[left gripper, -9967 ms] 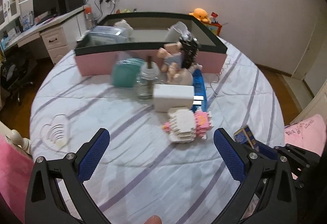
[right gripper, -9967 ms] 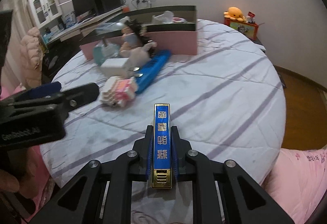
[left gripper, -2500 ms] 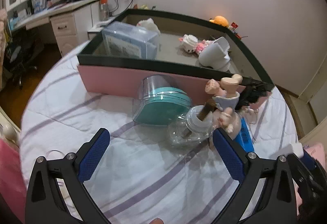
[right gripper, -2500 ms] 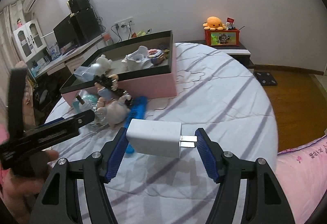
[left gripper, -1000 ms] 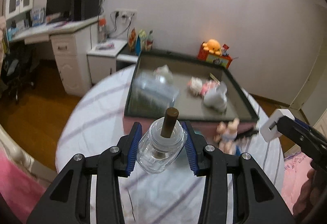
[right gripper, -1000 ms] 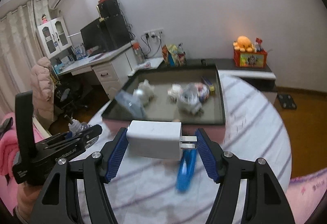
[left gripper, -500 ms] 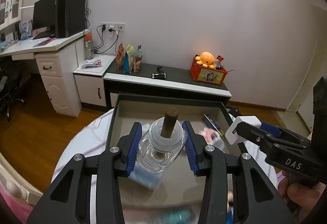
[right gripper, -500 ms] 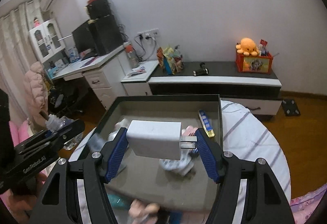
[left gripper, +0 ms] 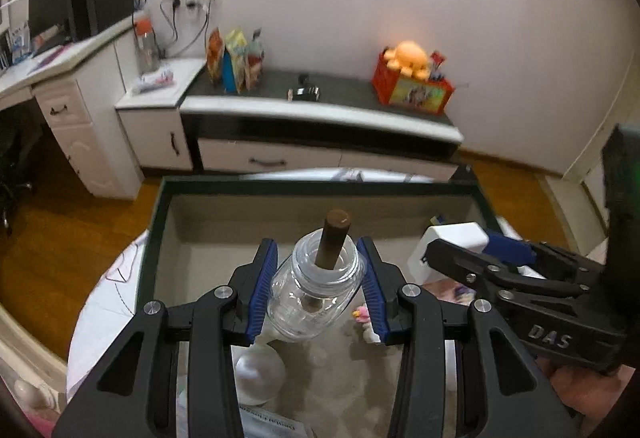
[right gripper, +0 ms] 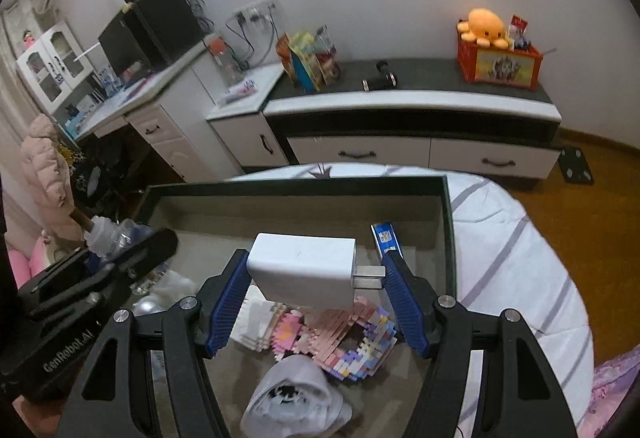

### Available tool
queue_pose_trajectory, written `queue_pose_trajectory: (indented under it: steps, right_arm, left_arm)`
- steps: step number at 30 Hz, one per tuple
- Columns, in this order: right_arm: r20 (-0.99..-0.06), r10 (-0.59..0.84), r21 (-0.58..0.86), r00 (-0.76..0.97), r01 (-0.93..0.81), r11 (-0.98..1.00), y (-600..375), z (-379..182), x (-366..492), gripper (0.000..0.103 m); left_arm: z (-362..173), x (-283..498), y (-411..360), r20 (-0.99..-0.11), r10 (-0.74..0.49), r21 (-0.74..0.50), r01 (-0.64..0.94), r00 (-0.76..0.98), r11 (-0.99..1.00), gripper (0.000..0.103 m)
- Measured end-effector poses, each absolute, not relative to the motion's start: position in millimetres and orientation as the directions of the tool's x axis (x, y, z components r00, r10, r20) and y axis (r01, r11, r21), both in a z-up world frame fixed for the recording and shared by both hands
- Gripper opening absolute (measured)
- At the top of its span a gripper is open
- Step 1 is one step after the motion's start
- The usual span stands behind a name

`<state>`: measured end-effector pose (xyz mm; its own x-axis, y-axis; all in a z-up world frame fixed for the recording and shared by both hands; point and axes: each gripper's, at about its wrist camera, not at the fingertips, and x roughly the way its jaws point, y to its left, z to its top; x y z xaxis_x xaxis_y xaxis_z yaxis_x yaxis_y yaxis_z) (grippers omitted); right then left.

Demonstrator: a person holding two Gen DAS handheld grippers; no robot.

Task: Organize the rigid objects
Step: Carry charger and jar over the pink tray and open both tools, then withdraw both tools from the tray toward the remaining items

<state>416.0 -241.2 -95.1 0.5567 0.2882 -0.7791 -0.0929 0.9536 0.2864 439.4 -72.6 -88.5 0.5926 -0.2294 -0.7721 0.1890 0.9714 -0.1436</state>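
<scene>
My left gripper (left gripper: 318, 288) is shut on a clear glass bottle (left gripper: 314, 294) with a brown stopper and holds it above the dark-rimmed storage box (left gripper: 160, 206). My right gripper (right gripper: 316, 290) is shut on a white plug adapter (right gripper: 304, 270) with metal prongs, also above the box (right gripper: 446, 206). The right gripper shows in the left wrist view (left gripper: 460, 258) with the adapter (left gripper: 452, 238). The left gripper and the bottle (right gripper: 108, 232) show at the left of the right wrist view.
Inside the box lie a pink block toy (right gripper: 340, 334), a blue packet (right gripper: 384, 238), a white-grey object (right gripper: 296, 402) and a white ball (left gripper: 258, 372). The box sits on a striped round bed (right gripper: 520, 258). A TV cabinet (right gripper: 412, 118) and desk (right gripper: 132, 98) stand behind.
Both grippers have moved forward and lower over the box with their objects still held. The box interior now fills the lower view.
</scene>
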Motion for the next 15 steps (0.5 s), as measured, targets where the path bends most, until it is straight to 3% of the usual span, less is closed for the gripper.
queue_pose_trajectory:
  steps: [1, 5, 6, 8, 12, 15]
  right_arm:
    - [-0.787, 0.288, 0.287, 0.546, -0.090, 0.954, -241, -98, 417, 0.069]
    - [-0.789, 0.285, 0.294, 0.545, -0.073, 0.953, -243, -98, 417, 0.074]
    - [-0.785, 0.285, 0.302, 0.550, -0.061, 0.951, -246, -96, 415, 0.082]
    - [-0.770, 0.295, 0.327, 0.565, -0.049, 0.944, -252, -92, 407, 0.084]
    - [-0.750, 0.278, 0.325, 0.601, -0.032, 0.945, -253, -81, 387, 0.103]
    - [-0.713, 0.300, 0.359, 0.633, -0.037, 0.932, -254, -69, 363, 0.103]
  left_arm:
    - [-93, 442, -74, -0.787, -0.211, -0.124, 0.186, 0.580, 0.975, 0.043]
    - [-101, 442, -64, -0.810, -0.187, -0.132, 0.137, 0.556, 0.982, 0.081]
    - [-100, 439, -60, -0.805, -0.189, -0.142, 0.128, 0.563, 0.982, 0.085]
    - [-95, 428, -51, -0.784, -0.215, -0.172, 0.128, 0.583, 0.977, 0.095]
    - [-79, 396, -39, -0.737, -0.199, -0.153, 0.127, 0.646, 0.980, 0.100]
    - [-68, 369, -28, -0.708, -0.166, -0.137, 0.097, 0.686, 0.986, 0.102]
